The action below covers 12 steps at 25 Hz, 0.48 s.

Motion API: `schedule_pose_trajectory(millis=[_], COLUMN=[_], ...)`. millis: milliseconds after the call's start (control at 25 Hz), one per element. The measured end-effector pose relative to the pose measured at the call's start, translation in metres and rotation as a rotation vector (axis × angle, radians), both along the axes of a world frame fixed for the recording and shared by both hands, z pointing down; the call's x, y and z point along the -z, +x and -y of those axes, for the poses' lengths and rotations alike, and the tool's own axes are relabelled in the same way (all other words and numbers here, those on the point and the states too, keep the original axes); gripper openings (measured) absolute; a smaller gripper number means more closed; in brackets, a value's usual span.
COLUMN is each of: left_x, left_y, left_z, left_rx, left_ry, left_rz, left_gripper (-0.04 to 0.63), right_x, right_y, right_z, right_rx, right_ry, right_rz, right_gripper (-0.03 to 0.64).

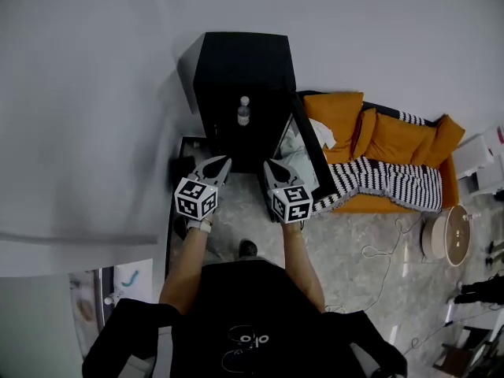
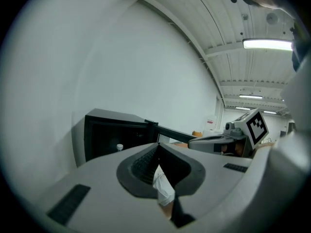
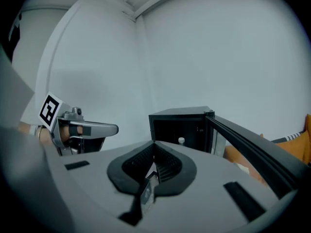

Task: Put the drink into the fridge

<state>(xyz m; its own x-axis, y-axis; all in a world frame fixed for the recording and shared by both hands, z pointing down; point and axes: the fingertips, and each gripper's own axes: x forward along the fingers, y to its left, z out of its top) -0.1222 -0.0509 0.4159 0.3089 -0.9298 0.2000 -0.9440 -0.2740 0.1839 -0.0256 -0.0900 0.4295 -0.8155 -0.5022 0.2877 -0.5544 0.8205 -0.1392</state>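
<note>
One drink bottle [image 1: 243, 111] stands inside the black fridge [image 1: 236, 57], midway across its opening, with the door [image 1: 303, 144] swung wide. Long axis is vertical, cap up. It is judged light, rigid and smooth, possibly slippery; grip across mid-body, below the cap. Left claw [image 1: 220, 164] and right claw [image 1: 272, 168] are both closed, empty, clear of the fridge.

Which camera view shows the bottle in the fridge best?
The head view: the whole bottle stands upright in the open black fridge. The left gripper view shows only its white cap, and so does the right gripper view.
</note>
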Motion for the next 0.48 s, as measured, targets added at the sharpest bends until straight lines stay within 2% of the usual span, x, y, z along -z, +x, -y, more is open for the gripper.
schedule_pose_trajectory(millis=[200, 480], left_x=[0.006, 0.014], left_y=[0.003, -0.006], left_z=[-0.017, -0.031], left_rx=[0.041, 0.092], left_ry=[0.008, 0.032], left_rz=[0.011, 0.024], left_gripper=[0.006, 0.006], right_x=[0.008, 0.012], right_y=[0.009, -0.007], right_z=[-0.008, -0.019], right_rx=[0.024, 0.093], right_ry=[0.009, 0.028], right_rz=[0.02, 0.019], right_gripper=[0.008, 0.008])
